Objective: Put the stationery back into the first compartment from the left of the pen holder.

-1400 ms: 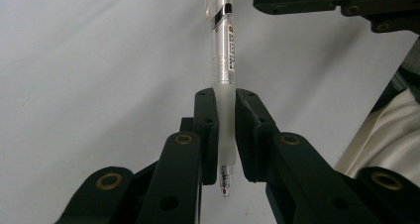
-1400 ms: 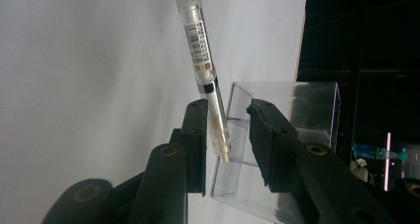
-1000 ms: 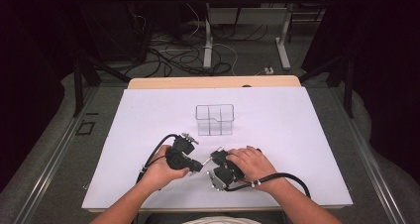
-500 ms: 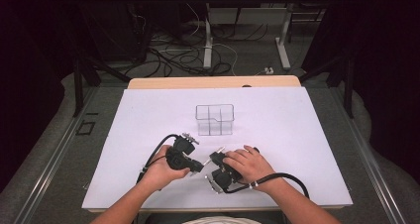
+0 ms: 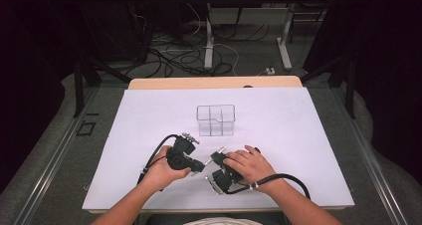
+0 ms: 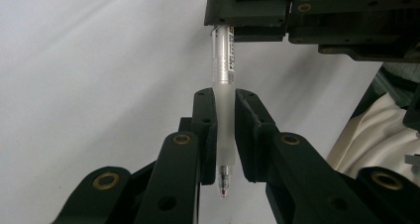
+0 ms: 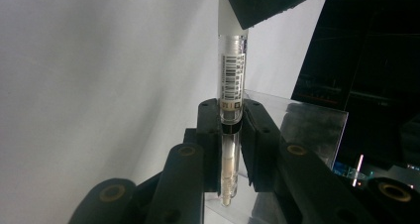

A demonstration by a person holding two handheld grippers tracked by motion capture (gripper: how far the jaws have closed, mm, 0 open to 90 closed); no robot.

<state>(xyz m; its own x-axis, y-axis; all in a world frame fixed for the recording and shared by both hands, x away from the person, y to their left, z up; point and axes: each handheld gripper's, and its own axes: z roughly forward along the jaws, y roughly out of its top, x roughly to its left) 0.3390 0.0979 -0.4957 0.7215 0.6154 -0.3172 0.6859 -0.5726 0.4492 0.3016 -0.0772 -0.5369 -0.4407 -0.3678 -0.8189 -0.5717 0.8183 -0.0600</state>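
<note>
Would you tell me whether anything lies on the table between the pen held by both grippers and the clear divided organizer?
Nothing visible does. The pen is clamped by the left gripper and right gripper, and only bare white table separates them from the organizer.

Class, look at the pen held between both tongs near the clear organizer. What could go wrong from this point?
1. Both the left tongs and right tongs clamp one slim pen; pulling or twisting unevenly could bend it or make it slip.
2. The grip is on its smooth barrel, so releasing one side may let it tilt or drop.
3. The light clear organizer stands close ahead; a careless move might knock it.
</note>
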